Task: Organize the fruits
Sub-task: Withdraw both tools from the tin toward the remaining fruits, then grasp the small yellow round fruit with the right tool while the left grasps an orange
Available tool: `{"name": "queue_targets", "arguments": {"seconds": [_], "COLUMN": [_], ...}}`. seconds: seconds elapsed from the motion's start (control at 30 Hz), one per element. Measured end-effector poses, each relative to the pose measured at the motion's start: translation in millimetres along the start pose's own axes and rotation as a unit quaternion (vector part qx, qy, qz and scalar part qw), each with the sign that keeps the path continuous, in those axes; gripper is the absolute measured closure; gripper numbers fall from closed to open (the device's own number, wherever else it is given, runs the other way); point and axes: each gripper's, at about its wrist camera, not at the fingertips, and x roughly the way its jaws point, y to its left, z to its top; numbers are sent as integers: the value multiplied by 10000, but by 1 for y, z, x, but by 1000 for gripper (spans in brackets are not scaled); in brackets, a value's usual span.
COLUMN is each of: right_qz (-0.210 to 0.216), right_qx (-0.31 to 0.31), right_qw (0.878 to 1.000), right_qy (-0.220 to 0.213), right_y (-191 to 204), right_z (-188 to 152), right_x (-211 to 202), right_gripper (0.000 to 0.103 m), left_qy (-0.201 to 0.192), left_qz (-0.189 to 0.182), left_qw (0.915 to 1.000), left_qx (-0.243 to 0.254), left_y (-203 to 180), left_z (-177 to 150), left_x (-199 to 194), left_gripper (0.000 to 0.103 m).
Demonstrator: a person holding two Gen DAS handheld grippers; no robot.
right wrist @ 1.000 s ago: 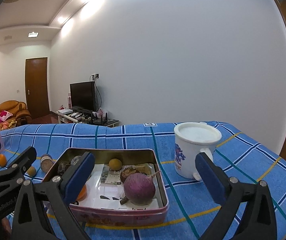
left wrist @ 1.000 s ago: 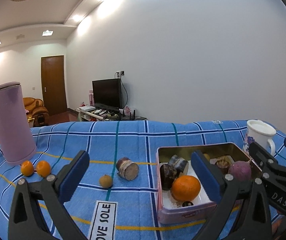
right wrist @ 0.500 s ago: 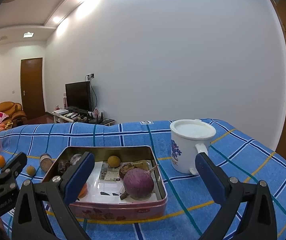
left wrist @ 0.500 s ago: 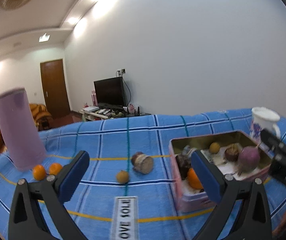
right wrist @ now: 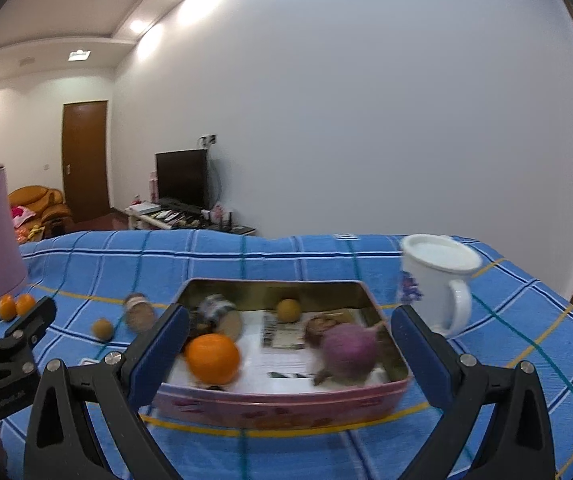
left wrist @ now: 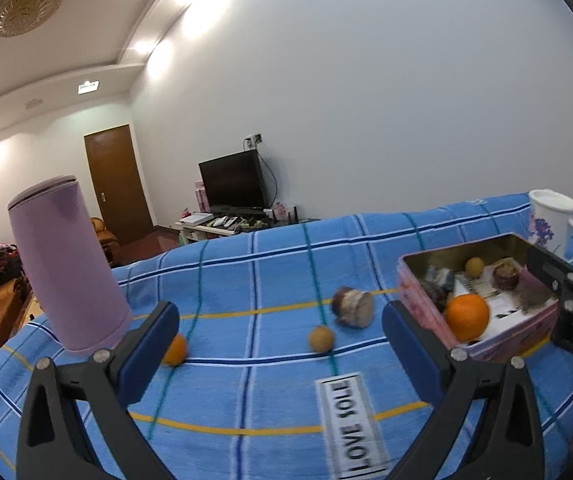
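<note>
Cloth (left wrist: 270, 380) lies bare between the gaping left hand-held gripper (left wrist: 280, 330) fingers; right hand-held gripper (right wrist: 290, 334) gapes too.

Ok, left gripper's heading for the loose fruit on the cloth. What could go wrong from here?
1. The small brown fruit is round and lies loose on the blue cloth; a nudge from the open left gripper may roll it away.
2. The purple flask stands tall beside the small oranges; reaching there could tip it.
3. The tin already looks crowded, so added fruit may spill.
</note>
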Motion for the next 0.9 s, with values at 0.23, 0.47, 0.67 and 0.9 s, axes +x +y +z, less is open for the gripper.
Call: {"name": "queue_targets", "arguments": {"seconds": [0.23,0.47,0.67,0.9], "right_qz": [310,658,933,1547], "right_qx": [-182,-455,-667,-764], "right_qw": [9993,9964,9922,9810], "right_qy": [80,276,487,891], "right_y": [38,81,111,147], "right_z": [1,1,0,3], "right_x": [6,16,26,44], "right_gripper": [2,2,2,7], "left_qy": [280,944,1276,1513], "left_qz": [262,619,1008,1029], "left_qw": [9993,9922,9818,9765], "left_qx": [8,-533,-977,-1136], "left_y": [36,103,163,205], "left_z": [-2,-14,-26,-28], "left_x": [19,40,55,67], "left_gripper": [0,0,0,0]}}
